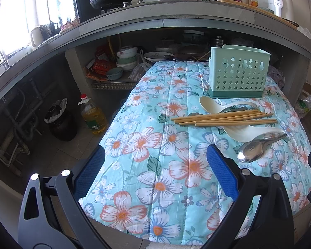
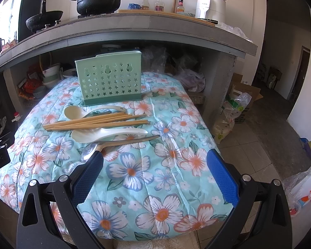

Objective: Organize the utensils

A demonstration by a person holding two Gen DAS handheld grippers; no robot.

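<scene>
We work on a table covered with a floral quilted cloth (image 2: 165, 172), which is soft and a little wrinkled, so things lying on it can sink or slide a bit when pushed. At its far side stands the mint-green utensil holder (image 2: 111, 77), upright, made of thin perforated plastic; we judge it light, so it may tip if a utensil knocks its wall. Just in front of it the utensils lie in one loose group, nothing yet in the holder. The white rice paddle (image 2: 105, 134) looks stiff and smooth, best taken at its narrow handle. The cream ladle (image 2: 76, 112) lies nearest to the holder, partly under the bamboo chopsticks (image 2: 97, 121). These are light, stiff and round-edged, so they may roll; we would pinch them near the middle. The metal spoon (image 1: 257, 149) is the nearest piece, shiny and probably slippery; its thin handle is the better place to hold. The left gripper (image 1: 155, 155) hangs above the bare cloth, jaws spread wide and empty. The right gripper (image 2: 155, 159) is also spread wide with nothing between its fingers, one pad just over the spoon bowl.
</scene>
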